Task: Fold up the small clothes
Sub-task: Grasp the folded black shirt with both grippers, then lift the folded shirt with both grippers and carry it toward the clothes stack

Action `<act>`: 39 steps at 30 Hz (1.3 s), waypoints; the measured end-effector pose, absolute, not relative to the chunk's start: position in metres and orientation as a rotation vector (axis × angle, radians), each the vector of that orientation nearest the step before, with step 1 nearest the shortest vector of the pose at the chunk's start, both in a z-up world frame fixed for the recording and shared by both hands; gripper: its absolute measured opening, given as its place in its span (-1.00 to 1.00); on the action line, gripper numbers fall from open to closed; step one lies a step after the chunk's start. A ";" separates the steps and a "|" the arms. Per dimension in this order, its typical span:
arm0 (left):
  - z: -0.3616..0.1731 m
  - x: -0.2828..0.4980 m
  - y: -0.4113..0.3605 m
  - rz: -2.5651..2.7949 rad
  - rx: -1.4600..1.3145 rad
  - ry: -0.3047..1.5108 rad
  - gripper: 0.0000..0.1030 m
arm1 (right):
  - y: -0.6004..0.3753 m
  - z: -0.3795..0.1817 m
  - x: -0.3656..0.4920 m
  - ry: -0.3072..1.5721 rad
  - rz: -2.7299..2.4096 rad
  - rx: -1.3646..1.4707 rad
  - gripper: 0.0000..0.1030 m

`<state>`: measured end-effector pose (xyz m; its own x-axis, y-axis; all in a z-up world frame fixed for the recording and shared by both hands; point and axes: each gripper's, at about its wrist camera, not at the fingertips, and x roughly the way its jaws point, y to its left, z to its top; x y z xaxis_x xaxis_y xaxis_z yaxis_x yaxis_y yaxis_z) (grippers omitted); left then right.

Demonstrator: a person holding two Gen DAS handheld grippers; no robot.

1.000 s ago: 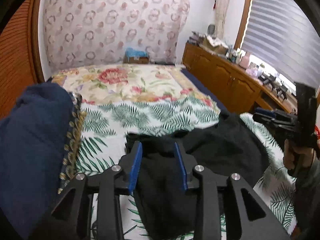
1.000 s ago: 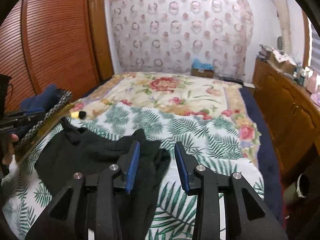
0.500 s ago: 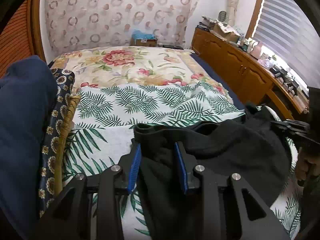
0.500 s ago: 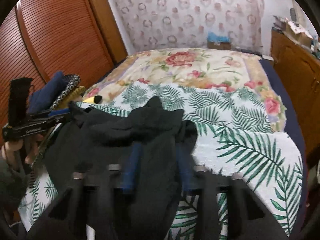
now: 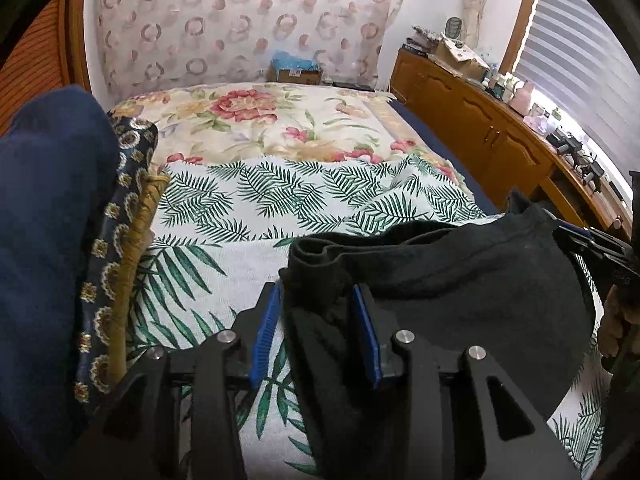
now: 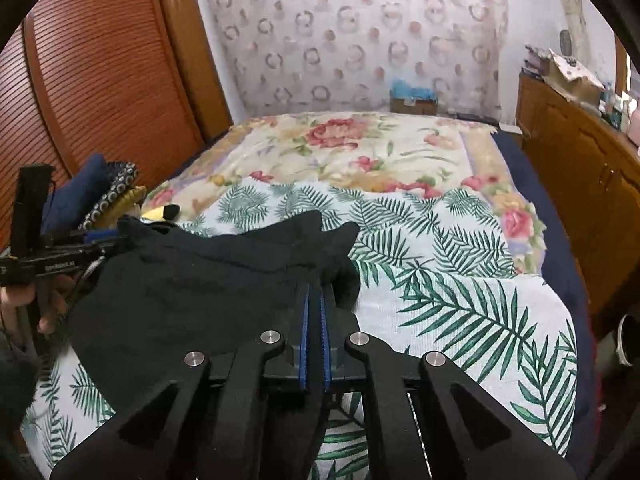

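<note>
At the far left of the bed, a folded stack of navy and patterned fabrics (image 5: 60,240) lies just beside the palm-leaf sheet (image 5: 224,208). Near the middle, the black garment (image 5: 460,276) lies bunched on that sheet, spread between both tools. The left gripper (image 5: 316,324) has a thick fold of it between its blue pads; its jaws have just been opening a little, and I cannot tell whether they press the cloth. To the right, the right gripper (image 6: 315,312) has just clamped nearly together, pinching a thin edge of the garment. To fold well, I judge both corners should be secured first, then lifted level and together, keeping the edge taut so the cloth lays flat without bunching.
</note>
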<state>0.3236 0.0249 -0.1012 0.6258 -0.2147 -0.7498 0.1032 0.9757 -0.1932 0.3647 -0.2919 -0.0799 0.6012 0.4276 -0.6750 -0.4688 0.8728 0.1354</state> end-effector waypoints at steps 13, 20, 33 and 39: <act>-0.106 0.322 0.021 -0.265 -0.173 0.876 -0.81 | -0.287 -0.109 0.381 0.892 0.561 -0.006 0.31; -0.068 0.295 0.026 -0.316 -0.219 0.759 -0.91 | -0.279 -0.109 0.374 0.911 0.688 0.055 -0.65; 0.032 0.197 0.074 -0.254 -0.231 0.469 -0.90 | -0.252 -0.007 0.314 0.632 0.756 -0.025 -0.81; 0.055 0.159 0.117 -0.176 -0.244 0.378 -0.90 | -0.213 0.046 0.304 0.528 0.826 -0.095 -0.84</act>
